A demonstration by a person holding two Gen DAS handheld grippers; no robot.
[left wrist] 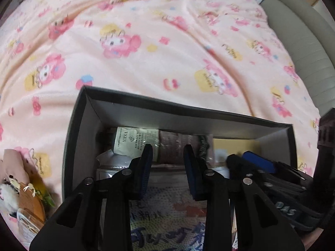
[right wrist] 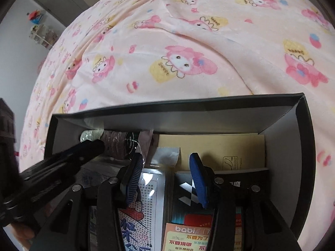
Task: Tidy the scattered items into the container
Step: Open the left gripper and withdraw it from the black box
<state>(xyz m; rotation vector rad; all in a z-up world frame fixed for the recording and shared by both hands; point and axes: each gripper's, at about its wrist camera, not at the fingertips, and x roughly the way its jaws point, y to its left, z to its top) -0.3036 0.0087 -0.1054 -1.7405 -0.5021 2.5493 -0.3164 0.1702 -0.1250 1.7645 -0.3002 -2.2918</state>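
Hovering over the box (left wrist: pixel 146 108), both claws are pointing steeply down into it, side by side. The left claw (left wrist: pixel 168 156) is hanging with its blue pads parted and nothing between them; just beyond its tips a rolled bundle (left wrist: pixel 173 144) with a white label (left wrist: pixel 129 140) is lying against the far wall. Below it a printed packet (left wrist: pixel 167 219) is covering the floor of the box. The right claw (right wrist: pixel 166 167) is showing its jaws apart too, gripping nothing, with a tan envelope (right wrist: pixel 230 148) lying just ahead of its tips. Outside the box, to the left claw's left, small trinkets (left wrist: pixel 23 194) are sitting on the pink blanket (left wrist: pixel 167 41).
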